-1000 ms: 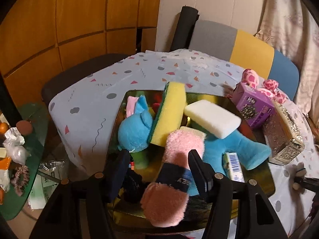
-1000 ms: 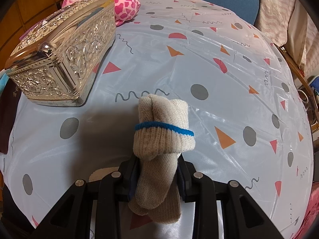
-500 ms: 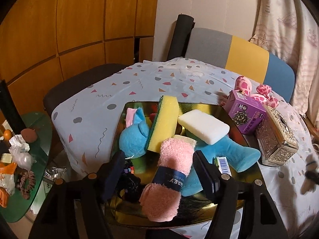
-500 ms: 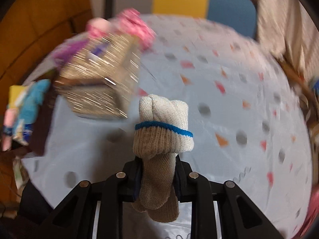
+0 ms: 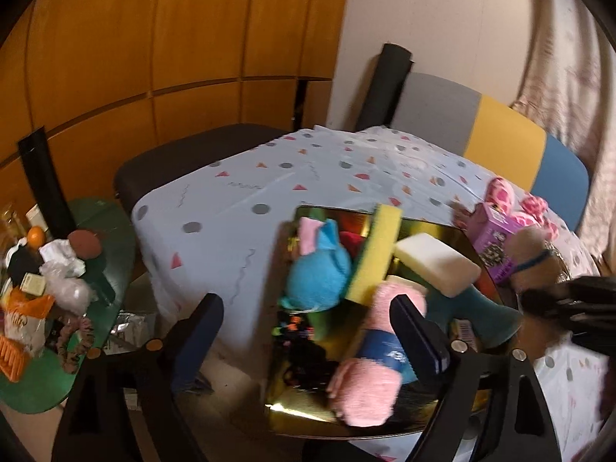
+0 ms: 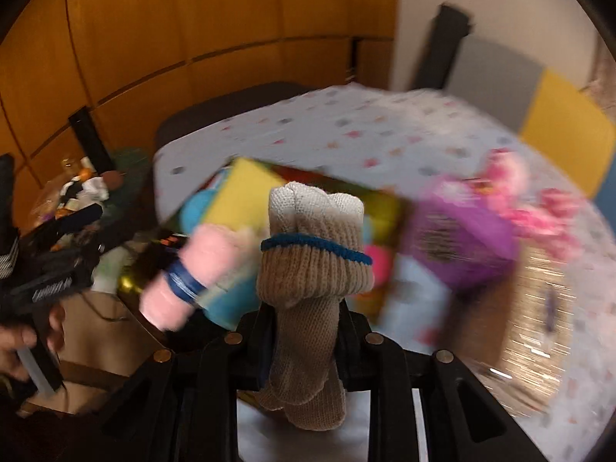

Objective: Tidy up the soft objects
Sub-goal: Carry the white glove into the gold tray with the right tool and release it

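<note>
Both claws have moved: my right gripper (image 6: 304, 331), still clenching the rolled socks (image 6: 312, 254), swung over the gold tray (image 5: 419, 227); my left gripper (image 5: 308, 319) now gapes empty, lower centre.

Black hand-held gripper (image 5: 304, 319), brass screws, navy pads (image 5: 419, 335).

purple box (image 6: 462, 246) motion-blurred, silver box (image 6: 539, 331) smeared, gold tray (image 5: 454, 231) mostly covered
</note>
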{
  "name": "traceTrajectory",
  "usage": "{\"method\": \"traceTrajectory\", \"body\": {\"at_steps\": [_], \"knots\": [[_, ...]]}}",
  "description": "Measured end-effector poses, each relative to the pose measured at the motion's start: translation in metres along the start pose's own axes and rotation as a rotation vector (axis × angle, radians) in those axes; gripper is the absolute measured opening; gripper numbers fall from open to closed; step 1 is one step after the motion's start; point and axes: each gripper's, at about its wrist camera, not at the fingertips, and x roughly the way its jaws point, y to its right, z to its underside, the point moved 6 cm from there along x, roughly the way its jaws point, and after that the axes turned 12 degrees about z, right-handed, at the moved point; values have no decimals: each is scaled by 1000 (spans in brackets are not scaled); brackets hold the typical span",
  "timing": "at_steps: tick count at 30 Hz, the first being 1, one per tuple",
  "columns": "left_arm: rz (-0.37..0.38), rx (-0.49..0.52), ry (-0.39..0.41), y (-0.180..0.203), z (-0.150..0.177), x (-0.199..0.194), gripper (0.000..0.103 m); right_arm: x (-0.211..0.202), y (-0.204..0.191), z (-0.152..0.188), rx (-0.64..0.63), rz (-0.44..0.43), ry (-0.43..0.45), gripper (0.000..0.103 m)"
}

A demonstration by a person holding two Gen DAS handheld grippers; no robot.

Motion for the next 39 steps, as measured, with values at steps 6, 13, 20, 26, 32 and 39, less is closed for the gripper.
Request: {"method": "traceTrajectory", "body": {"at_steps": [6, 13, 20, 26, 32, 39], "knots": [[-32, -17, 6, -15, 0, -6, 99, 73, -50, -2, -8, -24, -113, 25], [-20, 12, -6, -4, 2, -3, 103, 68, -50, 8, -56, 72, -71, 43], [-23, 31, -7, 9, 5, -5, 103, 31, -37, 11, 39, 33, 31, 76], [-24, 70, 13, 29, 7, -13, 103, -2, -17, 18, 161, 102, 123, 76], [-13, 71, 25, 51, 13, -18, 103, -23, 6, 49, 284, 250, 146, 77], [10, 106, 15, 76, 22, -19, 103, -35, 18, 70, 349, 287, 160, 77]]}}
